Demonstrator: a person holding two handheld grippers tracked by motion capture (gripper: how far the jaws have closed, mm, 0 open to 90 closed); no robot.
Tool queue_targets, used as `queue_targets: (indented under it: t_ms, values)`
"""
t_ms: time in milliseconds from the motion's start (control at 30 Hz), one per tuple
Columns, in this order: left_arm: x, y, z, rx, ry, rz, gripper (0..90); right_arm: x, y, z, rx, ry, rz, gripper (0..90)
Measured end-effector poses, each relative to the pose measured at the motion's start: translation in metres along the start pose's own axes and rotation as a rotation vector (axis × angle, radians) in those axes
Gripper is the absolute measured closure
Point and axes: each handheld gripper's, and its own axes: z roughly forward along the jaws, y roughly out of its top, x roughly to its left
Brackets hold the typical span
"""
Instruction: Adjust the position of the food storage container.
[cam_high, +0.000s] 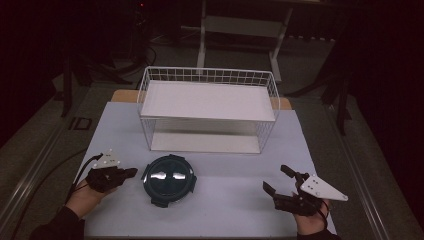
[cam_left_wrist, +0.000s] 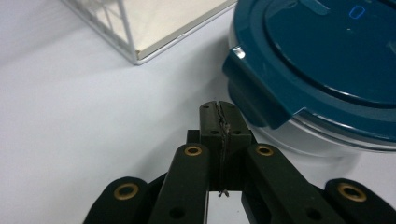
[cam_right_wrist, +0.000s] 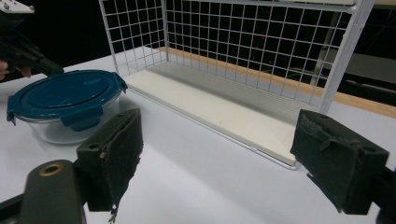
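approaching the lidded container (cam_high: 167, 180) on the bench (cam_high: 225, 210), in front of the wire rack (cam_high: 207, 107). left gripper (cam_high: 131, 172) fingers pressed together, empty, beside a lid clasp (cam_left_wrist: 252, 100). right gripper (cam_high: 279, 181) fingers spread, idle. next, probably: nudging or reopening to grasp.

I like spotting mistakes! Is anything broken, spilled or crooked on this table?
Nothing stands out. The round container sits flat with its blue lid on and its clips down. The white wire rack stands straight. The table looks clean. The right gripper's pads look a bit frayed, that's all.
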Motion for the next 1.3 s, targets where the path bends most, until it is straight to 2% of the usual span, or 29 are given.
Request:
queue_targets:
  t_ms: [133,300,633,767,933,967,1133,1300]
  values:
    - [-0.005,0.003,0.002,0.002,-0.022,0.026,89.8,0.000,0.000,0.000,0.001,0.000,0.003,16.4]
    - [-0.009,0.004,0.005,0.015,-0.055,0.032,89.9,0.000,0.000,0.000,0.001,0.002,0.005,16.4]
    - [-0.014,0.007,0.005,0.023,-0.045,0.011,89.9,0.000,0.000,0.001,0.005,0.003,0.008,16.4]
    - [-0.022,0.010,0.006,0.038,-0.071,0.012,89.9,0.001,0.000,0.001,0.005,0.004,0.004,16.4]
    - [-0.032,0.011,0.008,0.040,-0.094,0.033,89.9,0.000,0.000,0.002,0.005,0.004,0.006,16.4]
    - [-0.036,0.012,0.010,0.038,-0.100,0.043,89.9,0.000,0.000,0.002,0.006,0.004,0.005,16.4]
    - [-0.044,0.018,0.018,0.038,-0.131,0.044,89.9,0.001,0.000,0.002,0.006,0.006,0.003,16.4]
    - [-0.053,0.027,0.028,0.039,-0.154,0.062,89.9,0.001,0.000,0.003,0.007,0.007,0.004,16.4]
